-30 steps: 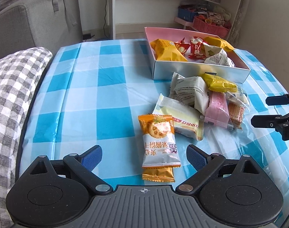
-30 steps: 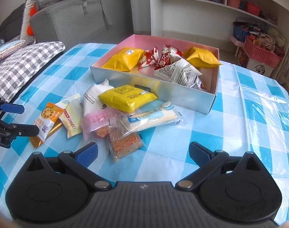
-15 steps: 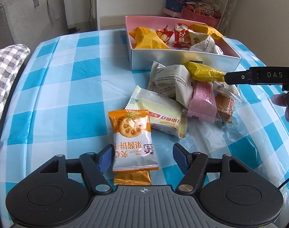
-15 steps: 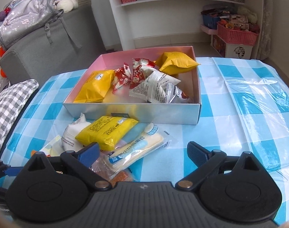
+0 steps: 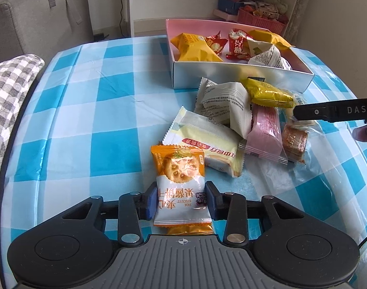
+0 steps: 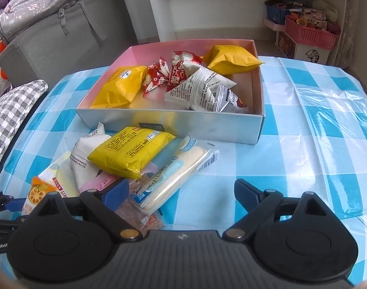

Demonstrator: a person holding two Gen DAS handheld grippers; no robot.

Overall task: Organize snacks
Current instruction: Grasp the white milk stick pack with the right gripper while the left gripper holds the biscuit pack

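Glossy biscuit packet (image 5: pixel 180 187), crinkled wrappers, rectangular box (image 5: pixel 241 78)

The left gripper (image 5: pixel 181 203), wide open a second ago around the orange jam biscuit packet (image 5: pixel 180 183), has closed until both blue pads touch the packet's sides; the right gripper (image 6: pixel 178 192), then back near the table's edge, has moved forward, jaws apart, over the long pale packet (image 6: pixel 173 178) beside the yellow packet (image 6: pixel 132 151).
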